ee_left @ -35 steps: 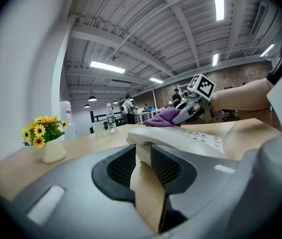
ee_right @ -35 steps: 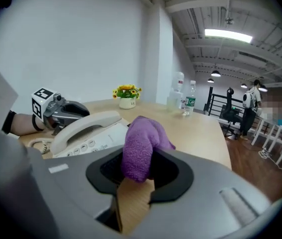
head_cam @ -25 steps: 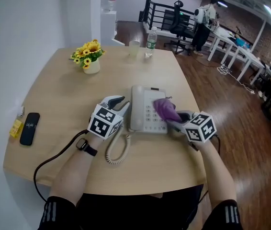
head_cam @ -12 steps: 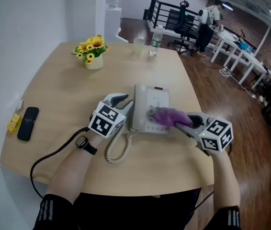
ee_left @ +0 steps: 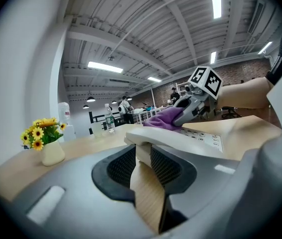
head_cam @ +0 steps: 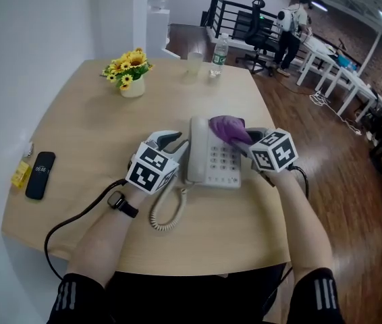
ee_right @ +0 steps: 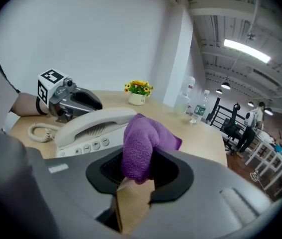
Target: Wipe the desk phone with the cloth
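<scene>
Fingers (ee_right: pixel 170 176) of the right gripper (head_cam: pixel 250 145) are clamped on a purple cloth (head_cam: pixel 227 127), whose bunched end lies on the far part of the desk phone (head_cam: pixel 216 159), beyond the keypad. The left gripper (head_cam: pixel 175 148) sits at the phone's left side, its fingers (ee_left: pixel 118 166) drawn narrow around one end of the handset (head_cam: pixel 195 150), which rests in its cradle. The phone stands near the middle of the wooden bench (head_cam: pixel 83 127), its coiled cord (head_cam: pixel 166 211) looping toward the near edge. A flower pot (head_cam: pixel 129 81) stands well behind, and a mobile phone (head_cam: pixel 40 175) lies far left.
</scene>
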`<move>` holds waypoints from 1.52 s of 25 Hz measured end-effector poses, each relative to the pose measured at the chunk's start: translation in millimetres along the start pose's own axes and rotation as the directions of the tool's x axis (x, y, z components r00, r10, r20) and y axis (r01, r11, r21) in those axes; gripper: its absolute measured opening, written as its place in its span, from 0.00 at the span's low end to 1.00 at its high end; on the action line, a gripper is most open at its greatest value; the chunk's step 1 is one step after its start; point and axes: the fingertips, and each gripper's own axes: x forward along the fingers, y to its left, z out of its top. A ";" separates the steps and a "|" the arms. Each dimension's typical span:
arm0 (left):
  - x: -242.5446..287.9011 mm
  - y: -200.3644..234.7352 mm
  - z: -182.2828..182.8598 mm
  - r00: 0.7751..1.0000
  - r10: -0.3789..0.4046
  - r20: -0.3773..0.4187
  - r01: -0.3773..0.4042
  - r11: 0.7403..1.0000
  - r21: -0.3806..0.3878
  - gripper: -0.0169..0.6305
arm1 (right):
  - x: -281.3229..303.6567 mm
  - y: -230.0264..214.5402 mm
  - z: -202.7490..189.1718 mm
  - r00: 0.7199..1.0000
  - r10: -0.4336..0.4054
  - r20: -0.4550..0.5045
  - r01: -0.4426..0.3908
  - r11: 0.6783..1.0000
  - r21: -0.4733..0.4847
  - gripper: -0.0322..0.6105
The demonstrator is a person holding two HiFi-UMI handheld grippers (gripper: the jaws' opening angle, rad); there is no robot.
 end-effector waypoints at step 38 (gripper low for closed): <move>0.3 -0.8 0.3 1.000 0.000 -0.003 0.000 1.000 0.004 0.16 | 9.6 69.6 16.3 0.998 0.056 -0.024 -0.059 0.987 -0.152 0.24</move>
